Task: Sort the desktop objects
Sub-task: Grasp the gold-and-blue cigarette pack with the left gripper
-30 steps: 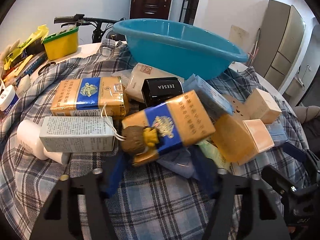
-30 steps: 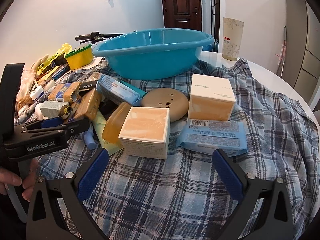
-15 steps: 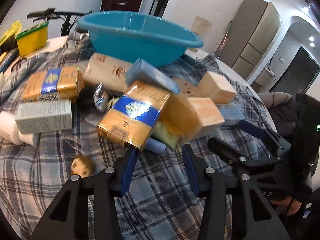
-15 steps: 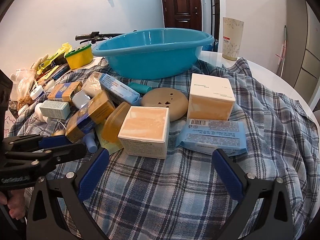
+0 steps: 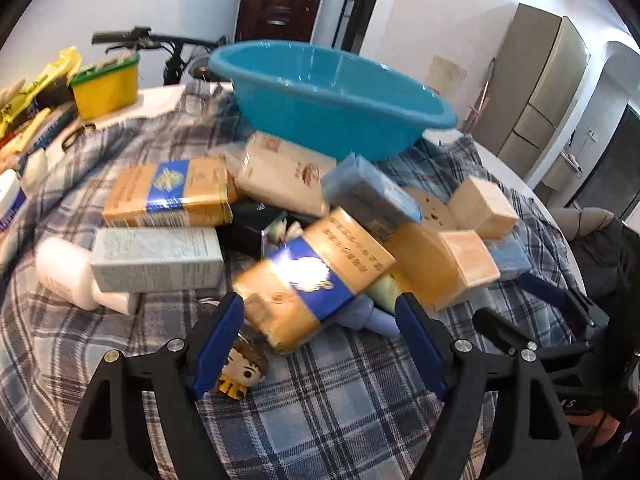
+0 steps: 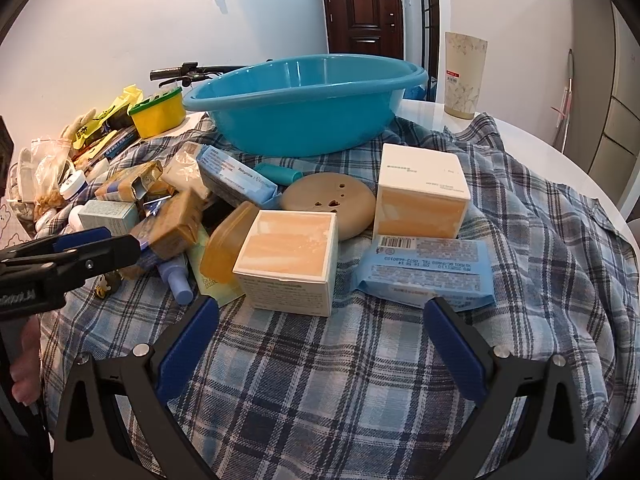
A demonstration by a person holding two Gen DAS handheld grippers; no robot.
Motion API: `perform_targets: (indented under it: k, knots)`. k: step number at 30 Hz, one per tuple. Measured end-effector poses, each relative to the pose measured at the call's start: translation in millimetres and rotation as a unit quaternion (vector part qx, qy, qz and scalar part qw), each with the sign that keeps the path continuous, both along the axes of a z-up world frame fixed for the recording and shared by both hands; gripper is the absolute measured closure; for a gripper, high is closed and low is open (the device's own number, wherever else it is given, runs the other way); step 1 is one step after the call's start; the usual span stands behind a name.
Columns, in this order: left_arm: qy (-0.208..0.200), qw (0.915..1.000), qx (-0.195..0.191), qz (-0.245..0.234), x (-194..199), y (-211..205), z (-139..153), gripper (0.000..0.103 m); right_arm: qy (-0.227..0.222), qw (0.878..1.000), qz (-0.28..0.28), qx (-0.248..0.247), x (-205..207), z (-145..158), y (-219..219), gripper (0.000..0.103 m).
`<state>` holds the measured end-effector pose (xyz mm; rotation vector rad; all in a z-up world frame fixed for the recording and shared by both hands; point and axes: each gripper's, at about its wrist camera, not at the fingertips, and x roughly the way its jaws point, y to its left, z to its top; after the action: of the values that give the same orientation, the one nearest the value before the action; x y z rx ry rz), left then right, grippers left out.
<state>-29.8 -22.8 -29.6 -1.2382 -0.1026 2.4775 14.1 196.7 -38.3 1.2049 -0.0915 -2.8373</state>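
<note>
A gold and blue carton point(image 5: 312, 276) lies tilted on the pile just ahead of my left gripper point(image 5: 320, 344), which is open with its near end between the blue fingers. A small doll head point(image 5: 240, 368) lies on the cloth by the left finger. A second gold and blue carton point(image 5: 168, 194) and a grey-green box point(image 5: 156, 260) lie to the left. My right gripper point(image 6: 316, 344) is open and empty, in front of an orange-topped white box point(image 6: 290, 260) and a blue packet point(image 6: 428, 270). The blue basin point(image 6: 304, 100) stands behind the pile.
The plaid cloth point(image 6: 320, 380) covers a round white table. A yellow tub point(image 6: 158, 114) and snack bags sit at the far left. A tall patterned cup point(image 6: 464, 76) stands behind the basin. A brown round lid point(image 6: 332, 204) and a white cube box point(image 6: 420, 192) are mid-pile.
My left gripper has opened wider and the gold and blue carton has dropped back onto the pile. The doll head now lies on the cloth. My right gripper has not moved.
</note>
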Motion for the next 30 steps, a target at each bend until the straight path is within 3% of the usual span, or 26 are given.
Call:
perform_targets:
  k: [9, 12, 16, 18, 19, 23, 25, 30]
  knots:
    - [-0.012, 0.9955, 0.014, -0.093, 27, 34, 6, 0.023, 0.001, 1.0, -0.002, -0.001, -1, 0, 2, 0.001]
    - [0.007, 0.9979, -0.011, -0.064, 26, 31, 11, 0.023, 0.001, 1.0, -0.003, -0.001, -1, 0, 2, 0.001]
    - [-0.019, 0.9996, -0.021, -0.006, 8, 8, 0, 0.023, 0.004, 1.0, -0.004, -0.002, 0, 1, 4, 0.001]
    - [-0.013, 0.9996, -0.022, 0.009, 5, 1, -2, 0.023, 0.005, 1.0, -0.004, -0.001, 0, 1, 5, 0.007]
    - [-0.013, 0.9995, -0.025, 0.012, 4, -1, -2, 0.023, 0.002, 1.0, -0.003, 0.001, -1, 0, 4, 0.015]
    - [-0.02, 0.9997, -0.011, -0.002, 4, 0, -3, 0.026, -0.008, 1.0, 0.006, -0.002, -3, -4, 1, 0.033]
    - [-0.031, 0.9993, -0.013, -0.018, 6, 8, -7, 0.045, -0.005, 1.0, 0.009, 0.0, -2, -3, 0, 0.038]
    - [-0.059, 0.9977, -0.012, -0.032, 4, 19, -19, 0.05, 0.0, 1.0, 0.009, 0.001, -1, 0, 0, 0.041]
